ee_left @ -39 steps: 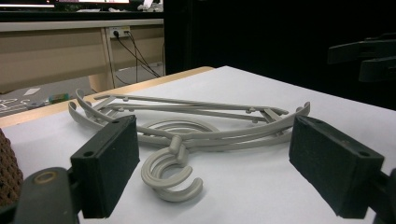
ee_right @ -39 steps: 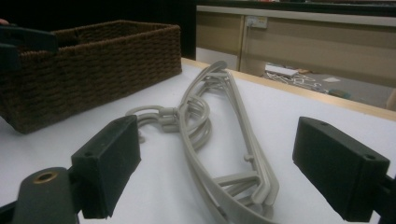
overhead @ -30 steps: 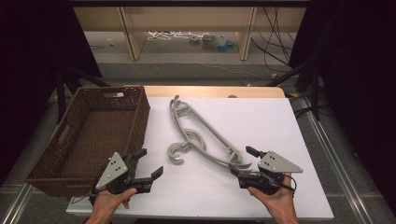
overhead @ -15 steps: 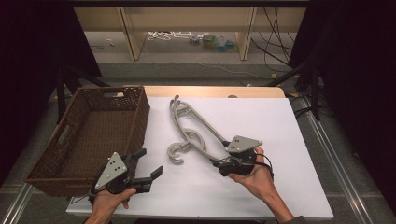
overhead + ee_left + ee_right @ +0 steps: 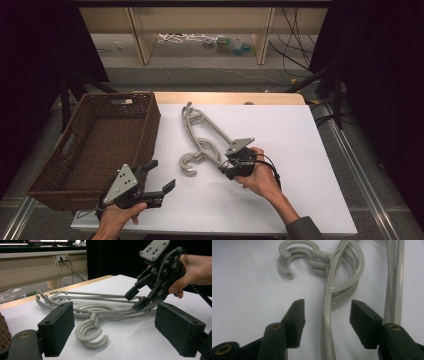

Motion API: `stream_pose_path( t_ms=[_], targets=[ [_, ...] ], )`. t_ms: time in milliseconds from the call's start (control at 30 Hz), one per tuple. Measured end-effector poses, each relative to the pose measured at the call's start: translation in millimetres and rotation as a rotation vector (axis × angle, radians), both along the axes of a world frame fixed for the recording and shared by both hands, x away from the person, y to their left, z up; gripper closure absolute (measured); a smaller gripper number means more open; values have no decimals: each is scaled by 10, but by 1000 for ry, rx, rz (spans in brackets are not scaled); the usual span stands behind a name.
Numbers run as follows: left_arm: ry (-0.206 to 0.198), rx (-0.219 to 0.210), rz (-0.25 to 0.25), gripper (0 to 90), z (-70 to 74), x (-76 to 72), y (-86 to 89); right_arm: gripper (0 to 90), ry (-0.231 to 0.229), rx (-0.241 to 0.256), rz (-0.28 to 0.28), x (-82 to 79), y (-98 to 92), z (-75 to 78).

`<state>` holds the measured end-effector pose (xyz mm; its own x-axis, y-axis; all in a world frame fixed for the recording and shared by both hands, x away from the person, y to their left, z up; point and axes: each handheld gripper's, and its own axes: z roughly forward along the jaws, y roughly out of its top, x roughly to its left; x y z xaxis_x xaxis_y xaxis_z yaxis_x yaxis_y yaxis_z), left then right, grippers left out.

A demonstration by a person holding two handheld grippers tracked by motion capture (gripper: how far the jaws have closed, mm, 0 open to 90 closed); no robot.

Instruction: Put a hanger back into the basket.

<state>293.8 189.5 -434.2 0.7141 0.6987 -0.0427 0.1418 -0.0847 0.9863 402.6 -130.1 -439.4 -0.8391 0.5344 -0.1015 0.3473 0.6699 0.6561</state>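
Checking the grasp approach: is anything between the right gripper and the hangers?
Nothing visible. The right gripper has its jaws open on either side of one arm of the grey hangers on the white table.

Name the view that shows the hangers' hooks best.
The right gripper view: the hooks lie close and sharp ahead of the open right gripper, stacked and plainly separate. The left gripper view shows them low and side-on. The high view shows them small, merged into one curl.

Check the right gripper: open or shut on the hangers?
Open. The right gripper has its jaws spread either side of a hanger arm, pads clear of it.
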Motion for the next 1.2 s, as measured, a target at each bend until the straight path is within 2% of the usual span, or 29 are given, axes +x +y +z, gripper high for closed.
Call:
stream_pose_path(
  t_ms=[67, 167, 267, 367, 600, 1000, 1200],
  targets=[
    [3, 2, -1, 158, -3, -1, -2, 513, 16, -22, 0, 30, 39, -31],
    [4, 1, -1, 159, -3, -1, -1, 537, 15, -54, 11, 66, 112, -86],
    [5, 9, -3, 158, -8, -3, -3, 568, 41, -85, 17, 103, 169, -119],
    [1, 7, -6, 159, -4, 0, -2, 608, 41, -110, 20, 133, 208, -144],
    [4, 8, -6, 159, -7, -5, -7, 662, 71, -125, 4, 179, 235, -172],
    [5, 14, -9, 159, -7, -6, -2, 787, 61, -137, 31, 197, 243, -192],
    [4, 12, -9, 159, -7, -4, -2, 798, 52, -127, 20, 195, 227, -138]
  ],
)
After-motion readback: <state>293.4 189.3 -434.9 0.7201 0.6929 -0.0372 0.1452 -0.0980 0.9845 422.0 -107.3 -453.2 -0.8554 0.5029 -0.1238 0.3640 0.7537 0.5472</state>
